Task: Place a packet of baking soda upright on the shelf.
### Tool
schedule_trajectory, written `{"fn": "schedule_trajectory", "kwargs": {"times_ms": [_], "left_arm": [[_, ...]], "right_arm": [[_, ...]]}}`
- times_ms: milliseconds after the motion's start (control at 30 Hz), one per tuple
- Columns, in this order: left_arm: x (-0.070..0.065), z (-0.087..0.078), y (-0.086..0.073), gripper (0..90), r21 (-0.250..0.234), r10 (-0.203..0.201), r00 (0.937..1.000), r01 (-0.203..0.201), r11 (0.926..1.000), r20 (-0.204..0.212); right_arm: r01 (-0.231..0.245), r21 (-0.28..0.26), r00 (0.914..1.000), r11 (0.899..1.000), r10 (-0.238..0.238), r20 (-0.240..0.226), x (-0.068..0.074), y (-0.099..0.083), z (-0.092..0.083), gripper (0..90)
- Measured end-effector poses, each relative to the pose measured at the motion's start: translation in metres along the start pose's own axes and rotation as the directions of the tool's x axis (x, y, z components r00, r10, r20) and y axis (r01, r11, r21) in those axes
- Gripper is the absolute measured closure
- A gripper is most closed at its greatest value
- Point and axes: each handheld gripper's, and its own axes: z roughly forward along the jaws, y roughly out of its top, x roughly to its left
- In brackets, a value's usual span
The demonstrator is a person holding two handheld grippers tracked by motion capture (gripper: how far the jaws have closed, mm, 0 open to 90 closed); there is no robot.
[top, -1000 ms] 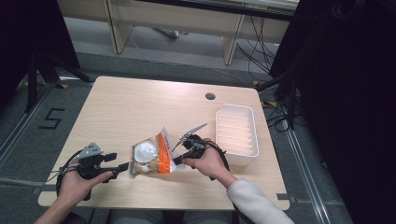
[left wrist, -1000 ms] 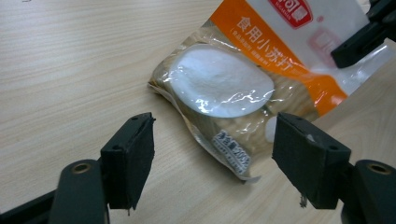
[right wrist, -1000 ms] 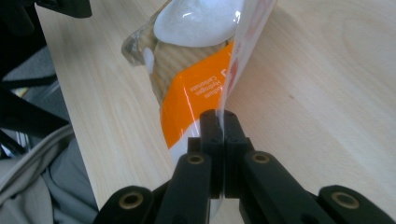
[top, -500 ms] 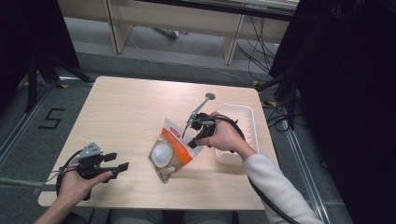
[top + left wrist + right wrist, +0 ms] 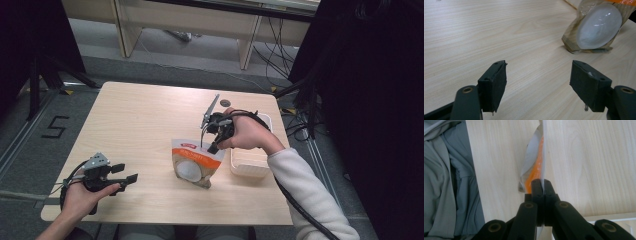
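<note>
"2 grippers here — what has each got?"

"Right gripper (image 5: 212,148) has its jaws pinched together on the top edge of the pouch (image 5: 196,164), an orange-banded clear pack with a white round thing inside. It hangs upright at mid-table, its bottom seemingly touching the wood, just beside the white tray (image 5: 248,164). Left gripper (image 5: 537,83) is spread wide, holding nothing, low near the table's (image 5: 150,115) front-left edge."

"How to carry it well?"

"I'd judge the thin film could slip; keep the pinch firm and lift straight before swinging over the tray rim."

"Room?"

"Open wood lies left and behind; the tray is close on the right"
</note>
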Motion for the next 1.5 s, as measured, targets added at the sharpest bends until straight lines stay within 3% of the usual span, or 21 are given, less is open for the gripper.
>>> {"fn": "schedule_trajectory", "kwargs": {"times_ms": [100, 167, 200, 300, 400, 633, 867, 1033, 1067, 1133, 1233, 1500], "left_arm": [[0.000, 0.000, 0.000, 28.7, 0.005, 0.003, 1.0000, -0.003, 1.0000, -0.002], [0.000, 0.000, 0.000, 28.6, 0.004, 0.003, 1.0000, -0.003, 1.0000, -0.002], [0.000, 0.000, 0.000, 28.7, 0.005, 0.004, 1.0000, -0.004, 1.0000, -0.002], [0.000, 0.000, 0.000, 28.7, 0.005, 0.003, 1.0000, -0.003, 1.0000, -0.002], [0.000, 0.000, 0.000, 28.7, 0.004, 0.003, 1.0000, -0.003, 1.0000, -0.002], [0.000, 0.000, 0.000, 28.7, 0.006, 0.004, 1.0000, -0.004, 1.0000, -0.002], [0.000, 0.000, 0.000, 28.6, 0.006, 0.004, 1.0000, -0.004, 1.0000, -0.002], [0.000, 0.000, 0.000, 28.7, 0.005, 0.005, 1.0000, -0.005, 1.0000, -0.003], [0.000, 0.000, 0.000, 28.7, 0.004, 0.005, 1.0000, -0.005, 1.0000, -0.003], [0.000, 0.000, 0.000, 28.7, 0.005, 0.005, 1.0000, -0.005, 1.0000, -0.003], [0.000, 0.000, 0.000, 28.7, 0.005, 0.005, 1.0000, -0.005, 1.0000, -0.002], [0.000, 0.000, 0.000, 28.7, 0.006, 0.005, 1.0000, -0.005, 1.0000, -0.003]], "right_arm": [[0.026, 0.012, 0.9997, 1.000, -0.026, -0.002, 0.001, 0.001, -0.002, 90.0], [0.011, 0.033, 0.9999, 0.999, -0.012, 0.002, 0.005, 0.001, -0.006, 90.0], [0.039, 0.041, 0.9992, 0.998, -0.039, 0.000, 0.005, 0.002, -0.008, 90.0], [0.029, 0.051, 0.9995, 0.998, -0.029, 0.010, 0.007, 0.002, -0.012, 90.0], [0.047, 0.063, 0.9987, 0.997, -0.048, 0.019, 0.007, 0.002, -0.017, 90.0], [0.087, 0.066, 0.9953, 0.994, -0.090, 0.038, 0.009, 0.002, -0.027, 90.0], [0.065, 0.077, 0.9968, 0.995, -0.069, 0.041, 0.010, -0.001, -0.040, 90.0], [0.071, 0.076, 0.9965, 0.995, -0.074, 0.040, 0.012, 0.000, -0.050, 90.0], [0.097, 0.067, 0.9940, 0.993, -0.100, 0.044, 0.010, 0.000, -0.051, 90.0], [0.061, 0.076, 0.9968, 0.995, -0.065, 0.046, 0.012, -0.001, -0.056, 90.0], [0.080, 0.071, 0.9952, 0.994, -0.084, 0.050, 0.011, -0.002, -0.060, 90.0], [0.063, 0.062, 0.9956, 0.996, -0.067, 0.065, 0.010, -0.008, -0.073, 90.0]]}}
